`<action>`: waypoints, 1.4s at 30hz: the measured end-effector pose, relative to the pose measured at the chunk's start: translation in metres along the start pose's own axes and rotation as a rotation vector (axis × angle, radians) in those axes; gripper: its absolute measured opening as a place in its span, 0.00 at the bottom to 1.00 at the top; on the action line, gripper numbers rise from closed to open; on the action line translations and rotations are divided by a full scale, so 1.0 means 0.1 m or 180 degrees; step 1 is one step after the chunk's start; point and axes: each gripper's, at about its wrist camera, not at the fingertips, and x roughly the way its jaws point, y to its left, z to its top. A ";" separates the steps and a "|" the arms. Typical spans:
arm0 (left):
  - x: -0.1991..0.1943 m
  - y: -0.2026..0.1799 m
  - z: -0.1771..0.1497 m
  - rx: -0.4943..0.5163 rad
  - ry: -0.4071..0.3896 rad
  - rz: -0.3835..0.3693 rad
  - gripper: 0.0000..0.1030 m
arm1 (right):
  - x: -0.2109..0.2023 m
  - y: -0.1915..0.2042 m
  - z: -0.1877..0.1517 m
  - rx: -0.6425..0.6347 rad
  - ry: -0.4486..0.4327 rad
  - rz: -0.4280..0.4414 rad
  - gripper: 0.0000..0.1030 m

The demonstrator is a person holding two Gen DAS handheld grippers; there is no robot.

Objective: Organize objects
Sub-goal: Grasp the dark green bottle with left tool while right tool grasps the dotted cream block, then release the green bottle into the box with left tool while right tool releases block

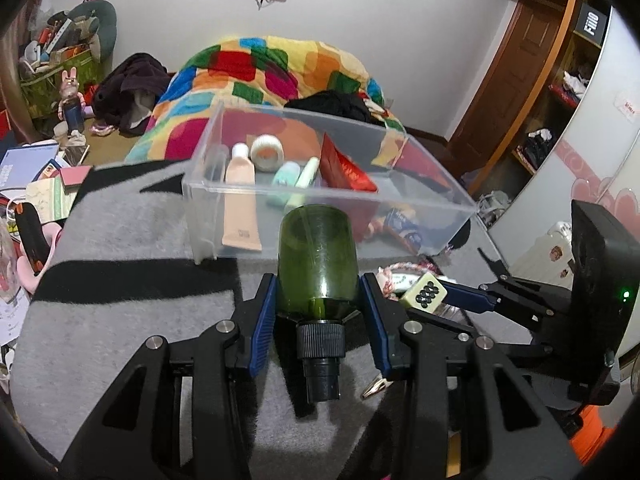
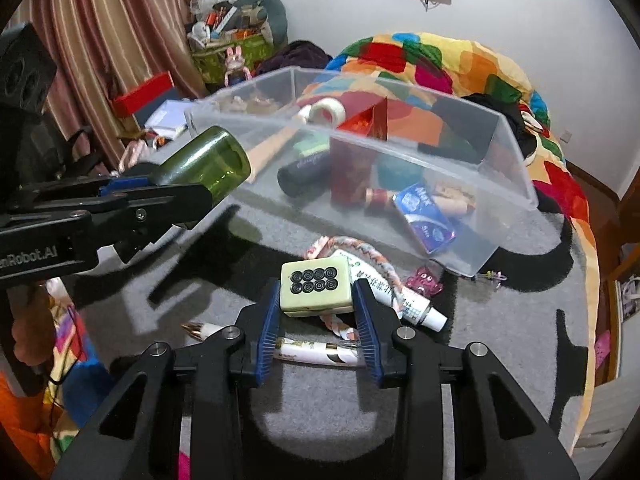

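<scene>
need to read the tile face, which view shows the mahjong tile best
The right wrist view: the mahjong tile sits centred between the right gripper pads, its eight-circle face turned to the camera. In the left wrist view the tile is small, off to the right, seen at an angle beside the green bottle.

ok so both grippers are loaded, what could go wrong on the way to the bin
1. The left gripper holds the green bottle near its neck, body sticking forward; it could pivot or knock the clear bin wall.
2. The right gripper pinches the mahjong tile at its fingertips only, so it may slip out.
</scene>
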 end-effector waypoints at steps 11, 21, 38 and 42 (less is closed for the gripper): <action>-0.17 0.01 0.28 -0.0006 -0.0267 0.0074 0.40 | -0.30 -0.13 0.29 0.0218 -0.0376 -0.0005 0.32; 0.01 0.01 0.52 0.0034 -0.0215 0.0086 0.40 | -0.22 -0.39 0.59 0.0561 -0.0472 -0.0101 0.32; 0.52 0.07 0.86 0.0063 0.0183 0.0220 0.40 | 0.19 -0.62 0.77 0.0689 -0.0210 -0.0312 0.32; 0.60 0.07 0.83 0.0089 0.0314 0.0168 0.40 | 0.23 -0.61 0.80 0.0652 -0.0159 -0.0316 0.32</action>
